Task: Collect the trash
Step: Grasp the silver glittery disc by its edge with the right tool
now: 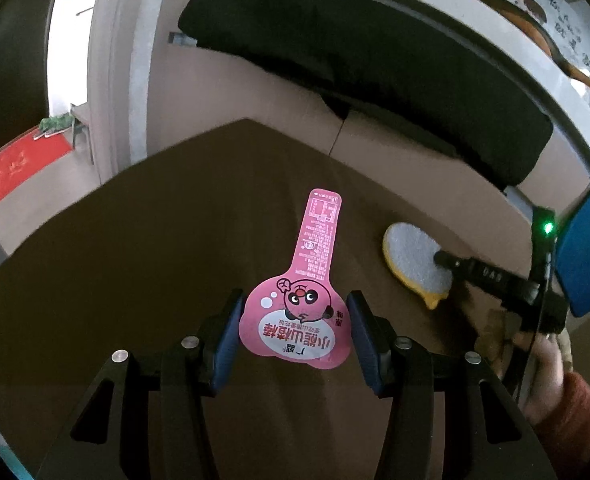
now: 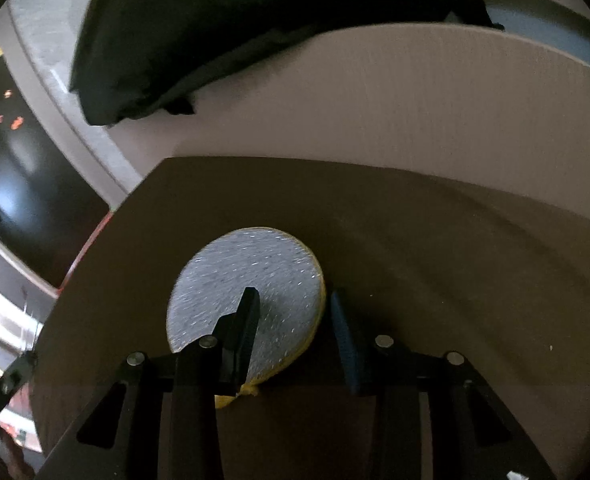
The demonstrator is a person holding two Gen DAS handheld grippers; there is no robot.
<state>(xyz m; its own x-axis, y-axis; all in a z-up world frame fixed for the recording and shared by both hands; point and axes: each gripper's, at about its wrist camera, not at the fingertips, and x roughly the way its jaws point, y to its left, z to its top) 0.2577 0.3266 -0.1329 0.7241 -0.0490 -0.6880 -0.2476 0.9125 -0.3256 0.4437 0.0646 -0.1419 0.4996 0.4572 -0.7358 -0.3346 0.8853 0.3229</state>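
A pink snack wrapper with a cartoon face and a long printed tab stands up between the blue pads of my left gripper, which is shut on its wide end above the brown table. A round sponge, grey on top with a yellow rim, lies flat on the table and also shows as the sponge to the right in the left wrist view. My right gripper is open over the sponge, its left finger above the grey face and its right pad just past the yellow rim. In the left wrist view the right gripper reaches in from the right, held by a hand.
A cardboard wall stands along the far side of the table, with a black cloth draped over its top. The table's left edge drops to a floor with a red mat.
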